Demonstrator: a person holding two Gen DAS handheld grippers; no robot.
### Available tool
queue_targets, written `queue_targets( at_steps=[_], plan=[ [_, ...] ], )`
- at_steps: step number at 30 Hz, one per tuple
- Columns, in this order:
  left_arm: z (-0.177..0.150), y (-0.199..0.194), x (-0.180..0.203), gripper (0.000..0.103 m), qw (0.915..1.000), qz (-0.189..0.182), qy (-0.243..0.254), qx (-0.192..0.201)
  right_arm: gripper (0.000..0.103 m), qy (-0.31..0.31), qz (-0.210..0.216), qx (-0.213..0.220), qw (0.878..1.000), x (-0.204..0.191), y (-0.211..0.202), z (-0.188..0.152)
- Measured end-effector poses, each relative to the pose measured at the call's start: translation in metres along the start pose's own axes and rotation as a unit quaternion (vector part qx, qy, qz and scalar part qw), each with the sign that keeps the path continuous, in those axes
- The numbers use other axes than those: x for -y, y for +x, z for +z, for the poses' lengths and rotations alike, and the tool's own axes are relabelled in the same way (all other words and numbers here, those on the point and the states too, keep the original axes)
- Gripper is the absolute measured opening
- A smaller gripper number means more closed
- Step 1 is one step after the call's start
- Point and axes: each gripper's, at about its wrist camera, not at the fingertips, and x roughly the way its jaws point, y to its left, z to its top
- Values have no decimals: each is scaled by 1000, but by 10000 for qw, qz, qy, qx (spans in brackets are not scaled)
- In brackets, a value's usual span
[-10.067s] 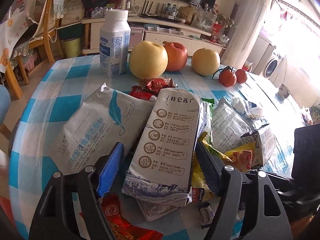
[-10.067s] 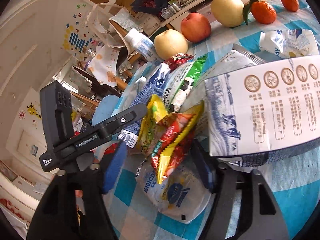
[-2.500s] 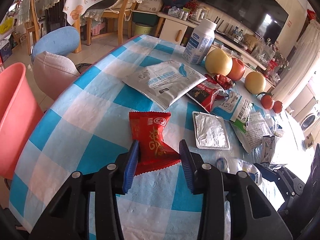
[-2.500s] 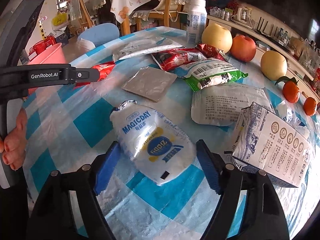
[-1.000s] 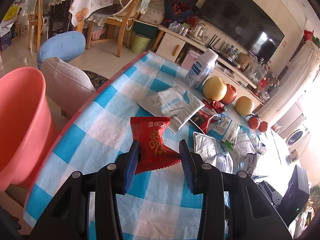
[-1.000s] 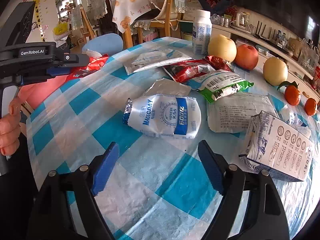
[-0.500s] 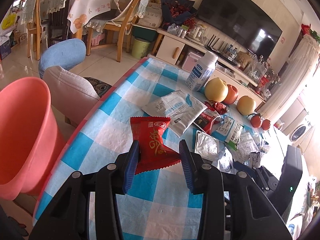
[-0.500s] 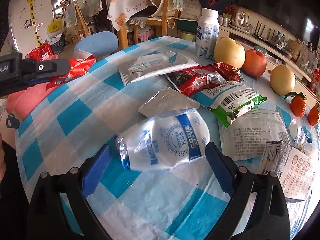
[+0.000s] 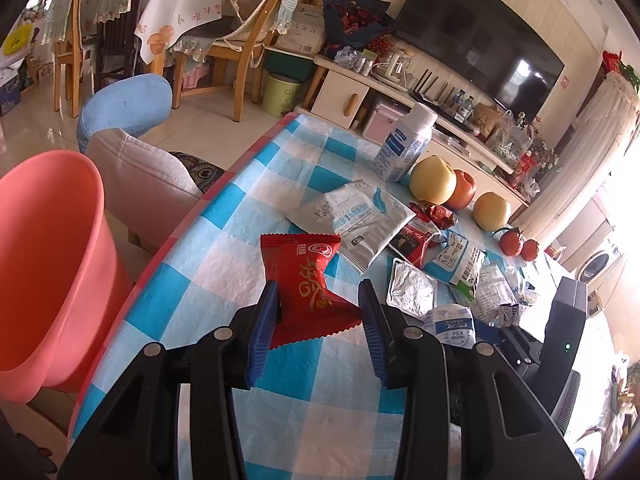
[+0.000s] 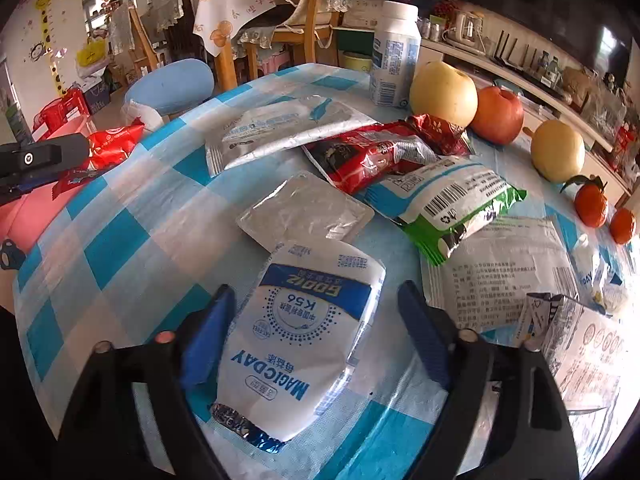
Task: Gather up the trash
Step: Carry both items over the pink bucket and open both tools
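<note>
Since the view 1 second earlier, the white MAGICDAY pouch [image 10: 304, 332] had gone from lying crosswise well ahead of the right gripper [image 10: 316, 332] to lying lengthwise between its blue pads, crimped foil end nearest the camera. Those jaws were closing on it, though a sliver of gap seemed to remain on each side, so I would not call it gripped yet. It looked flat, limp and empty, slightly puffed at the middle, resting on the blue-and-white checked tablecloth [image 10: 112, 240].

Meanwhile the left gripper [image 9: 316, 316] was clenched on a red snack wrapper [image 9: 306, 276], lifted clear of the table beside the coral-pink bin [image 9: 48, 248], which stood below the table edge. The wrapper was not yet over the bin's mouth.

By my reckoning the job was early to midway: 1 wrapper in hand, 1 pouch nearly taken, and plenty left, including the square foil packet [image 10: 306, 210], the green-edged bag [image 10: 452, 204], the dark red wrapper [image 10: 372, 156], the wet-wipe pack [image 10: 280, 128] and a crushed milk carton [image 10: 580, 344]
</note>
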Motion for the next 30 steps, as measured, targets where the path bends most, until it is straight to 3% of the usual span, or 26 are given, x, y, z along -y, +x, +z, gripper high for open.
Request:
queue_targets(
  at_steps=[2,16,25,30],
  plan=[
    [0,-1,-1,42,10000,-2,-9,12,66,106,-63,34,9999,3,-3,-2],
    [7,-19,-8,42,9997,-70,-59,219,65,271,-97,302,9991,-18,-26,-7],
    [21,-57,-48,42,9959,118,-488,751,65,-158,486,598,9969,-88,-50,35],
    [30,-83,-95,42,9858,632,-1026,1172,65,-567,895,771,9914,-147,-56,72]
  ],
)
